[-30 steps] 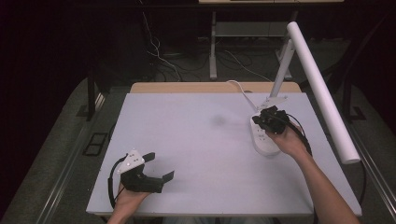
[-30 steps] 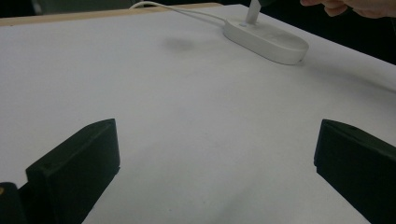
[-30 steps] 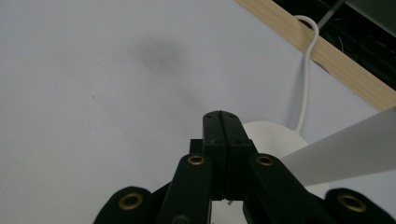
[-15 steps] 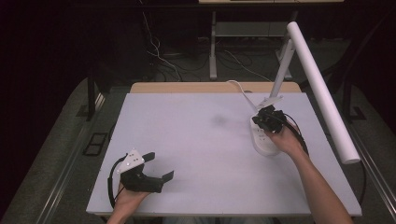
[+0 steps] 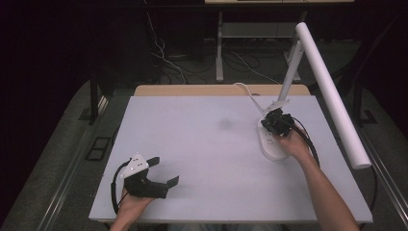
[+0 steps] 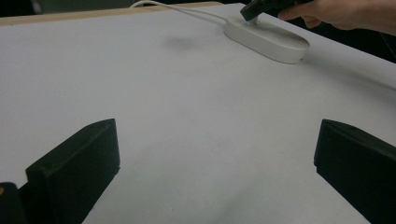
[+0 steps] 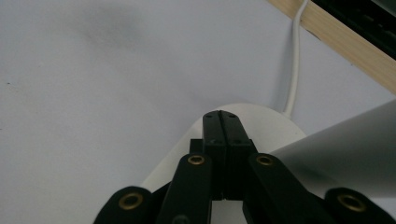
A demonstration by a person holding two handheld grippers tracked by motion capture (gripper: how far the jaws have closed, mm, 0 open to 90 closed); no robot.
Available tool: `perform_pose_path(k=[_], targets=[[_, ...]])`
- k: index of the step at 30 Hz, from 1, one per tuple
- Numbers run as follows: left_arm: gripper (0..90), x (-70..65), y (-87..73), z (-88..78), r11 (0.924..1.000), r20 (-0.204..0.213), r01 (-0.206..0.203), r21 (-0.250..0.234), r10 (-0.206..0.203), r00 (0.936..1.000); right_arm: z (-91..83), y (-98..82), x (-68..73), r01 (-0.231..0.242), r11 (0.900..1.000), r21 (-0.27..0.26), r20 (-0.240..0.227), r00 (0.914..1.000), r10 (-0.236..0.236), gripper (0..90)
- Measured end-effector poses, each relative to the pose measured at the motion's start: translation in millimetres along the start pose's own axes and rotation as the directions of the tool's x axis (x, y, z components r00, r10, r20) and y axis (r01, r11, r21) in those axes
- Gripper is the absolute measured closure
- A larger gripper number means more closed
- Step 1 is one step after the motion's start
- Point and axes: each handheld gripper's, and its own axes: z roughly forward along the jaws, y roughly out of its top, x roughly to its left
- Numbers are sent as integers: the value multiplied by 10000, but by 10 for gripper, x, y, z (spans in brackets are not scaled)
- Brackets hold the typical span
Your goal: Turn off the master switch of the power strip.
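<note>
**High view: pressed-together jaws on the lamp base**

High view, right side of the table (image 5: pixel 202 159): my right gripper (image 5: pixel 274 121) points down at the far end of the white oval lamp base (image 5: pixel 270 147), just beside the foot of the lamp's slanted stem (image 5: pixel 287 82). Right gripper view: my two black jaws are pressed flat against each other with nothing between them, and their tips lie over the rounded end of the base; whether they touch it I cannot tell. The white cord (image 7: pixel 294 60) runs from the base toward the table's wooden edge (image 7: pixel 336 42). The long tubular lamp head (image 5: pixel 332 96) reaches toward me over the table's right edge. Left gripper view: my left gripper (image 6: pixel 215 158) rests low over the bare tabletop near the front left, jaws spread wide and empty, well apart from the base (image 6: pixel 268 39).
</note>
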Motion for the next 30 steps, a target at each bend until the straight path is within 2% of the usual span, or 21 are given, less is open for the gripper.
perform_pose_path(k=[10,19,30], targets=[[0,6,0,-6,10000,-5,17,-30,-17,10000,55,-15,-12,56,10000,59,194,9998,-57,894],[0,-4,2,-2,10000,7,-25,-5,25,10000,69,-23,-12,221,9997,119,253,9994,-224,895],[0,-9,1,4,10000,36,-24,-20,25,10000,74,-24,-8,179,9997,169,256,9995,-184,896]])
